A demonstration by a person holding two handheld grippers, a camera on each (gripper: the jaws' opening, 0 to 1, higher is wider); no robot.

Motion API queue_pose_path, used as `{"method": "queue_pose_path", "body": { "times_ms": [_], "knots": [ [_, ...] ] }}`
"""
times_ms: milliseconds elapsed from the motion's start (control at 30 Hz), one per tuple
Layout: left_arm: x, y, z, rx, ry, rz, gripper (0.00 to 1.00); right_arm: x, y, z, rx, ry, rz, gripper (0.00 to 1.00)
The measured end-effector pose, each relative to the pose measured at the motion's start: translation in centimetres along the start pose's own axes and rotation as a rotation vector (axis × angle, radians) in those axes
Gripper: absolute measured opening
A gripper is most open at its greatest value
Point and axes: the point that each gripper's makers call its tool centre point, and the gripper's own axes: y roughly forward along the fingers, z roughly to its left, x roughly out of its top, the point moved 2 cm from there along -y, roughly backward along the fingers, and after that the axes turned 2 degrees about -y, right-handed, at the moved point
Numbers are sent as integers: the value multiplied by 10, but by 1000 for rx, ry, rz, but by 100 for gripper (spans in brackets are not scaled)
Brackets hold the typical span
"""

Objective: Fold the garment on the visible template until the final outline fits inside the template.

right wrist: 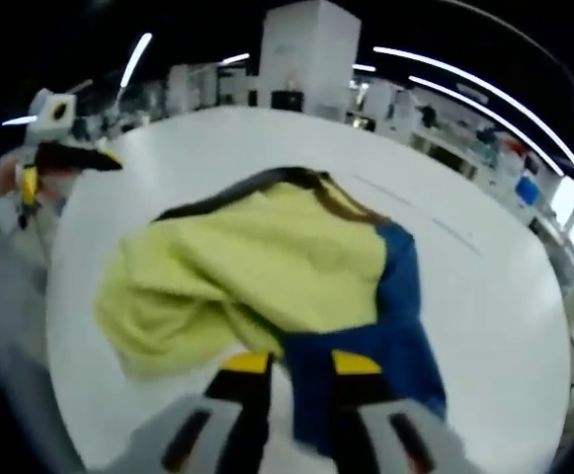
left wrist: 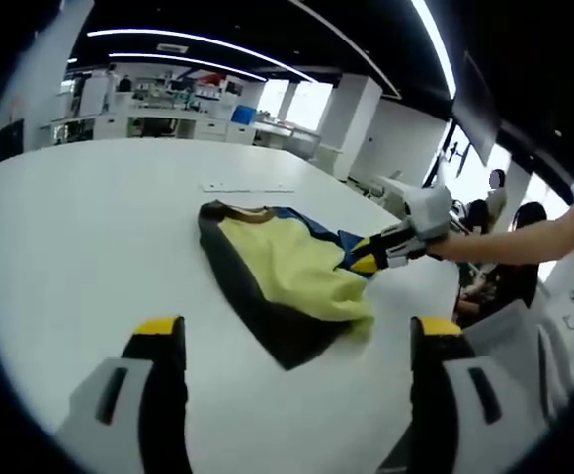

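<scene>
Left gripper view is looking across a white table (left wrist: 79, 247) at a garment (left wrist: 287, 276) lying in a loose heap near the middle: pale yellow body, dark brown or black edging toward the left, a blue panel at the far right edge. The left tongs (left wrist: 296, 341) are standing wide open at the bottom of that view, holding nothing, with bare table between their yellow-tipped jaws and the cloth just beyond them. Further right in the same view, the right tongs (left wrist: 366, 259) are reaching in from a person's arm (left wrist: 524, 242) and meeting the blue edge of the cloth.

Right gripper view is showing the right tongs (right wrist: 299, 363) nearly closed, with the blue panel (right wrist: 390, 336) running between the two jaws; I judge they are pinching it. The yellow fabric (right wrist: 237, 272) is bunching in soft ridges to the left of the blue. I cannot make out a template outline on the table in either view.

The cloth is looking light, limp and easily rumpled, likely to sag and drag rather than hold a shape. A hold on a hem or corner, with both tongs sharing the edge, should be steering it best; a pinch in mid-panel would probably only be lifting a fold.
</scene>
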Motion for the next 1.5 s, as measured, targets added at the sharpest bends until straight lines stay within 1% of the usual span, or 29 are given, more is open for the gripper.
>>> {"method": "queue_pose_path", "body": {
  "times_ms": [100, 200, 300, 467, 600, 667, 733, 833, 900, 967, 1067, 1200, 1300, 1400, 1500],
  "knots": [
    [1, -2, 3, 7, -13, -10, 92, -3, 4, -2, -11, -1, 4, 11],
    [2, -1, 3, 9, -15, -15, 92, -4, 6, -3, -15, -3, 9, 9],
    [1, -1, 4, 9, -15, -14, 92, -5, 7, -4, -22, -8, 17, 4],
    [1, -1, 5, 8, -19, -15, 91, -6, 6, -6, -31, -4, 18, 0],
    [1, -1, 5, 7, -19, -14, 91, -8, 5, -8, -29, 14, 17, 0],
    [0, -1, 6, 8, -19, -12, 91, -7, 3, -9, -30, 14, 14, 0],
    [0, -1, 6, 9, -21, -13, 91, -3, -1, -11, -27, 34, -3, 0],
    [0, -1, 5, 7, -19, -12, 91, 4, -12, -16, -27, 61, -39, 0],
    [0, 0, 5, 6, -19, -10, 91, 7, -20, -20, -36, 56, -49, 0],
    [-1, 0, 4, 5, -16, -5, 91, 9, -30, -30, -49, 56, -59, 0],
    [-2, 1, 3, 0, -14, -1, 91, 9, -45, -48, -75, 80, -71, 0],
    [-2, 3, 2, -2, -11, 2, 91, 2, -63, -71, -105, 116, -75, 0],
    [-3, 4, 1, -6, -15, 3, 91, -12, -75, -92, -141, 116, -51, 0],
    [-6, 6, 0, -7, -13, 11, 91, -20, -85, -102, -156, 138, -44, 0],
    [-7, 7, -1, -9, -18, 13, 91, -33, -95, -121, -189, 145, -21, 0]
  ]
}}
